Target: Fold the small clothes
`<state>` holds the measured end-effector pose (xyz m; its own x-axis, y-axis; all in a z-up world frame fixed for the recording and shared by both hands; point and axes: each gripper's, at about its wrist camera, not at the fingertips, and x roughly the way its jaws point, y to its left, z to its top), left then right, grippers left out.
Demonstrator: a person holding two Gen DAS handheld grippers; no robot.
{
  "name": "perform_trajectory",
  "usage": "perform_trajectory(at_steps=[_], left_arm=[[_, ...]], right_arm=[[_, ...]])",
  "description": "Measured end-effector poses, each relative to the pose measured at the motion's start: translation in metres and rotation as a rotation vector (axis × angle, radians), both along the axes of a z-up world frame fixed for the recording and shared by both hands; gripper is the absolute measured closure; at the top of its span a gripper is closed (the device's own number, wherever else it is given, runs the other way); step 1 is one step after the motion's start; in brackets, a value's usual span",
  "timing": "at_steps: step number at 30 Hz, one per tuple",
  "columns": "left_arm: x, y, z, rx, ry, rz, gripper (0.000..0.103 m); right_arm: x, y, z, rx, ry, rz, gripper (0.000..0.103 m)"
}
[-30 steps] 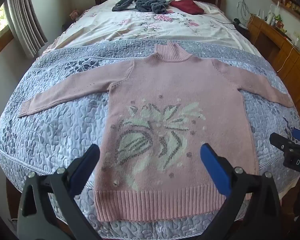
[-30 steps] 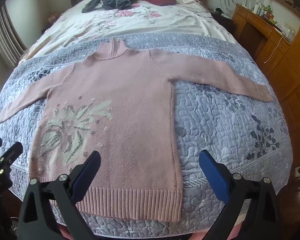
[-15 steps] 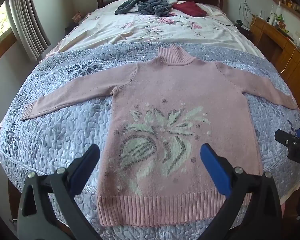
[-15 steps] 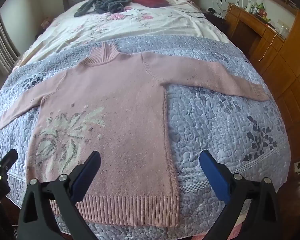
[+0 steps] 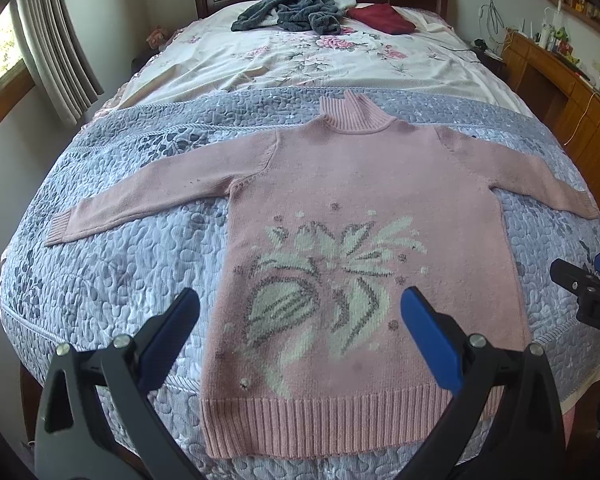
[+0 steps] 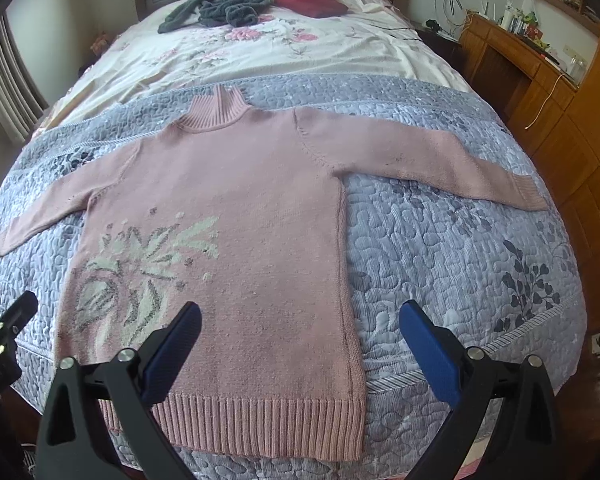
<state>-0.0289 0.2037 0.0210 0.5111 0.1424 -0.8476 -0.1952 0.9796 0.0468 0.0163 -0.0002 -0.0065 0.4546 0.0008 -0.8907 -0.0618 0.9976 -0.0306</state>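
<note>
Hovering before first fold | pink sweater (image 5: 364, 200) flat, sleeves spread | left gripper (image 5: 300, 320), right gripper (image 6: 300, 328) released, empty | next: grasp a sleeve

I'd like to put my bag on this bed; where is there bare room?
The flowered sheet between the sweater collar and the grey garment by the headboard is bare. So is the quilt below each outstretched sleeve, beside the sweater's body. The middle, under the sweater, is taken.
</note>
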Motion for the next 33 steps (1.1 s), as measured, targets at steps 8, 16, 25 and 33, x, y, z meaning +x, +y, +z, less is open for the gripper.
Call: perform_trajectory(at_steps=[8,16,25,33], left_arm=[[-0.0002,0.0028,0.0013,0.006,-0.001,0.006,0.004],[-0.0011,0.0025,0.0017,0.015,0.0,0.006,0.004],[-0.0022,0.0022,-0.0005,0.022,0.009,0.009,0.004],[-0.004,0.0027,-0.0021,0.031,0.01,0.01,0.004]], right_arm=[[0.0017,0.0011,-0.0007,0.002,-0.002,0.004,0.004],[0.0021,0.0013,-0.0014,-0.002,-0.003,0.0,0.004],[0.0021,-0.0001,-0.0018,0.0,-0.002,-0.002,0.004],[0.0023,-0.0014,-0.0023,0.006,0.0,-0.005,0.004]])
